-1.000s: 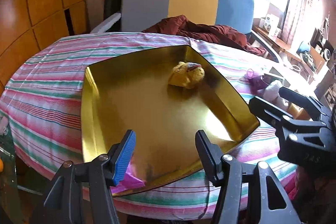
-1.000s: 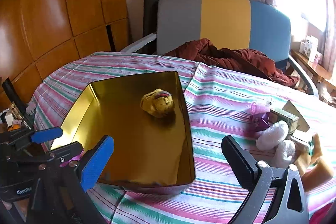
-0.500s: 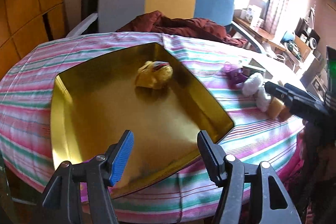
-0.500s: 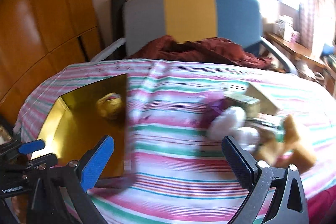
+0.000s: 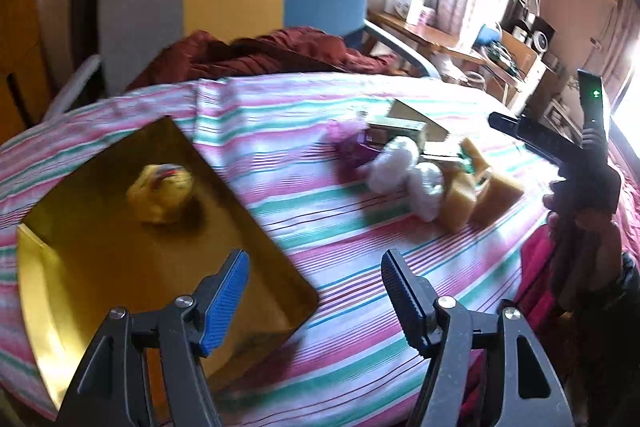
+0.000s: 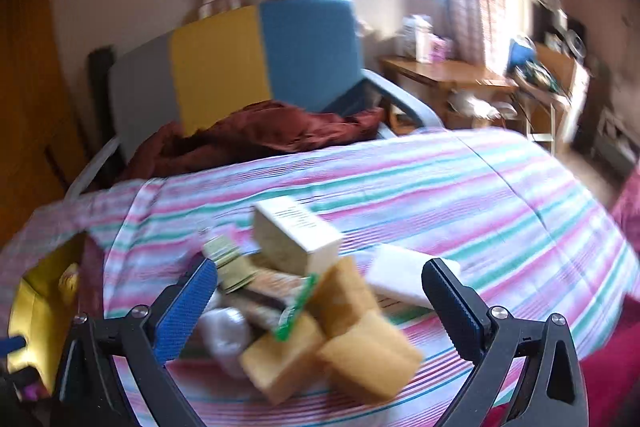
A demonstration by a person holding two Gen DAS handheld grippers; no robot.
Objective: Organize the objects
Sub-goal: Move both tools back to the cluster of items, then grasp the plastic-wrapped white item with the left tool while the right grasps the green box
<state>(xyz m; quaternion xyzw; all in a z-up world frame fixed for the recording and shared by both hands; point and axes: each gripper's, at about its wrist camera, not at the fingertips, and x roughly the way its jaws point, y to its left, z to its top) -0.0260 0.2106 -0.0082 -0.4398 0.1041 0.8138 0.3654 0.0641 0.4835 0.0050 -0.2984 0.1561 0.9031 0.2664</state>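
Hovering with both claws wide and holding nothing.
The left claw (image 5: pixel 314 289) has just been opening above the gold tray (image 5: pixel 256 239) with the yellow toy (image 5: pixel 160 193); the right claw (image 6: pixel 320 297) hangs over the yellow sponges (image 6: pixel 340 343) on the striped desk (image 6: pixel 460 195).

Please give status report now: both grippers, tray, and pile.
Both hand-held grippers, left and right, open, empty. Yellow plush toy alone in gold tray. Sponge blocks unsorted.

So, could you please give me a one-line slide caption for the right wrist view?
Open right tool above a pile of yellow sponges and small boxes on the striped tablecloth.
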